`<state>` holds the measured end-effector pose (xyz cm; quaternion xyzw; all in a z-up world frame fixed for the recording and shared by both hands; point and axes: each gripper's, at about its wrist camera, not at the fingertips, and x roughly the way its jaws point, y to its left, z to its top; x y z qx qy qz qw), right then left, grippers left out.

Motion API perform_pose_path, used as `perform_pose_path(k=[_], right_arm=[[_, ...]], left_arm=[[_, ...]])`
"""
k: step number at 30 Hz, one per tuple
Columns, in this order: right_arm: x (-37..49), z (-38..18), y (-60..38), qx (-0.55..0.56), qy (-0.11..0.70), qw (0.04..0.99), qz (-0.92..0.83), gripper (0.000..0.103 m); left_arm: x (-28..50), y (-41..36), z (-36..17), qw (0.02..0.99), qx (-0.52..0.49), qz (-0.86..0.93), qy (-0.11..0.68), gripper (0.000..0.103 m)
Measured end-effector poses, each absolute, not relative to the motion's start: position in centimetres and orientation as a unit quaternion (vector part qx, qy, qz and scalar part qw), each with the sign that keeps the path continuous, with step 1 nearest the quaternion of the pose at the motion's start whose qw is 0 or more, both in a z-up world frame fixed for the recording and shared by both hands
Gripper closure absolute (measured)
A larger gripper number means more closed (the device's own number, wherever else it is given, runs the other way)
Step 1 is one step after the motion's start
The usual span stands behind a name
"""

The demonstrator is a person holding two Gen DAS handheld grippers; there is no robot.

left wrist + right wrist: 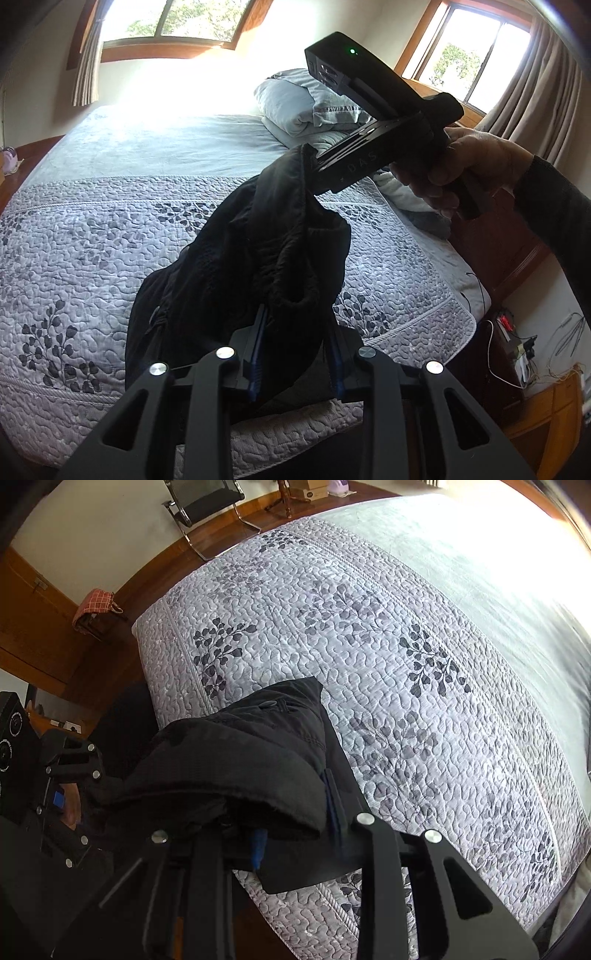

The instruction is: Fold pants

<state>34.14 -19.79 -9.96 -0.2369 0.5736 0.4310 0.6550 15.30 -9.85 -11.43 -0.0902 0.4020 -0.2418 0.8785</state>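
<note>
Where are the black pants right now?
The black pants hang in the air above the quilted bed, stretched between the left claw and the right claw, each pinching an end.

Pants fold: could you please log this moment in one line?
pants: lifted above bed | left gripper: shut on pants | right gripper: shut on pants

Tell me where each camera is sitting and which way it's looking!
Left wrist: sits on the left gripper, looking across the bed toward the pillows and windows; it shows the right gripper, shut on the black pants, and the person's right hand.
Right wrist: sits on the right gripper, looking over the bed toward a chair and the floor; the left gripper's body shows at the left edge.
Shared: both see the pants held by both grippers, and the quilted bed.
</note>
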Motion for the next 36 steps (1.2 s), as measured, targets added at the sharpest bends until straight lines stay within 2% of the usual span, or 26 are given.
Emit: perform_pose_path(k=[18,36], right_arm=[[34.6,-15.3,-25.9,-0.234,0.573,0.657,0.43,0.079],[35.5,-21.5,-29.7,-0.237,0.583,0.646,0.433,0.084]], left_arm=[[16.3,-16.5,-16.1,0.854,-0.037,-0.265,0.446,0.076],[17.8,-20.4,-22.3,0.817,-0.031,-0.276,0.505,0.076]])
